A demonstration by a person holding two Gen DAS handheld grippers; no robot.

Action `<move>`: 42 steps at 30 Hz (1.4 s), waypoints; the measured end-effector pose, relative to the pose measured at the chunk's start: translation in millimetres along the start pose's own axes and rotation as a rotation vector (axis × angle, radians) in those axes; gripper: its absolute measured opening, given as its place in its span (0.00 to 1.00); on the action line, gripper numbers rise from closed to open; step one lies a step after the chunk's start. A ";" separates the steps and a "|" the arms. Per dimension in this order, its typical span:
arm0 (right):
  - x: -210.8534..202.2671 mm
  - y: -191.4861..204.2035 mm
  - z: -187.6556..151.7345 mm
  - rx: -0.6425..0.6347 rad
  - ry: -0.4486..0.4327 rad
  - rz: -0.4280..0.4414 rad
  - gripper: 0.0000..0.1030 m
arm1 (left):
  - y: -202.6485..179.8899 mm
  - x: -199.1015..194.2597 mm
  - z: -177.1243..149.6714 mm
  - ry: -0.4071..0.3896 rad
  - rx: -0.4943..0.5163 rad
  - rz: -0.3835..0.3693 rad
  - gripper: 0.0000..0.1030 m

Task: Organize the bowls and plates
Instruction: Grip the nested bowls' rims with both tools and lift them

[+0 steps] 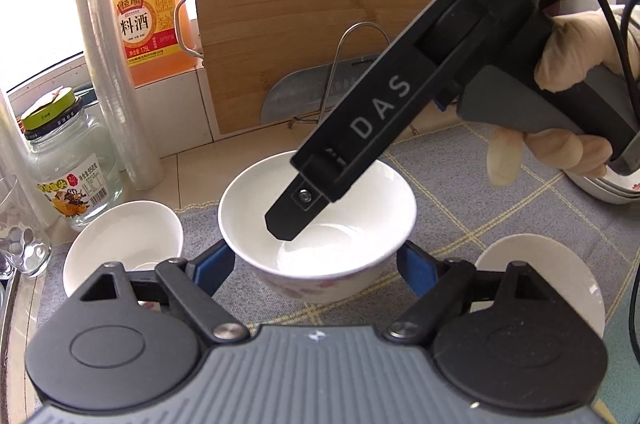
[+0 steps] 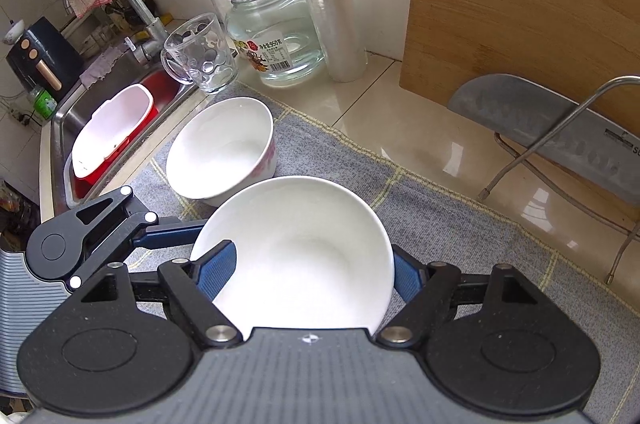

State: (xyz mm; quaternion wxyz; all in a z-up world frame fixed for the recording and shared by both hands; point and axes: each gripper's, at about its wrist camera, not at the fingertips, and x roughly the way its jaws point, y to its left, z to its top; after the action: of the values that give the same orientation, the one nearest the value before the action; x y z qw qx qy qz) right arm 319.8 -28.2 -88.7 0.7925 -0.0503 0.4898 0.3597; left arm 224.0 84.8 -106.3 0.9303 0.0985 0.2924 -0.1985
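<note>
A white bowl with a pink floral outside [image 1: 320, 224] stands on the grey checked mat between the blue pads of my left gripper [image 1: 316, 266], whose jaws are wide and lie either side of it. My right gripper [image 1: 288, 224] reaches into this bowl from the upper right; in its own view its pads [image 2: 312, 276] straddle the bowl [image 2: 296, 256], one finger inside [image 2: 218, 274] and one outside the rim. A second white bowl [image 1: 124, 244] stands at left, also in the right wrist view [image 2: 224, 151]. A third white bowl [image 1: 548, 276] sits at right.
A glass jar [image 2: 276, 35], glass mug [image 2: 200, 55], roll of plastic cups [image 1: 112, 63], cooking wine jug [image 1: 148, 11] and a wooden cutting board [image 1: 304, 19] with a cleaver on a wire rack [image 2: 560, 131] line the back. The sink [image 2: 116, 127] lies left. Stacked dishes [image 1: 608, 187] lie at far right.
</note>
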 end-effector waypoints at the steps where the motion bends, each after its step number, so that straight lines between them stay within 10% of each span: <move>1: -3.2 1.5 -1.7 0.005 -0.005 0.003 0.82 | -1.0 -3.2 0.3 -0.001 0.000 -0.006 0.85; 42: -97.1 22.9 -114.2 0.152 -0.100 -0.110 0.83 | -78.1 -55.7 -11.3 -0.007 0.112 -0.206 0.85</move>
State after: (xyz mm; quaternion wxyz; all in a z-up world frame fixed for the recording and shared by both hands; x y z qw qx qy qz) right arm 195.7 -111.2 -62.4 0.8360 0.0011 0.4722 0.2796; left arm 143.2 35.1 -88.2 0.8991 0.1191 0.2860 -0.3093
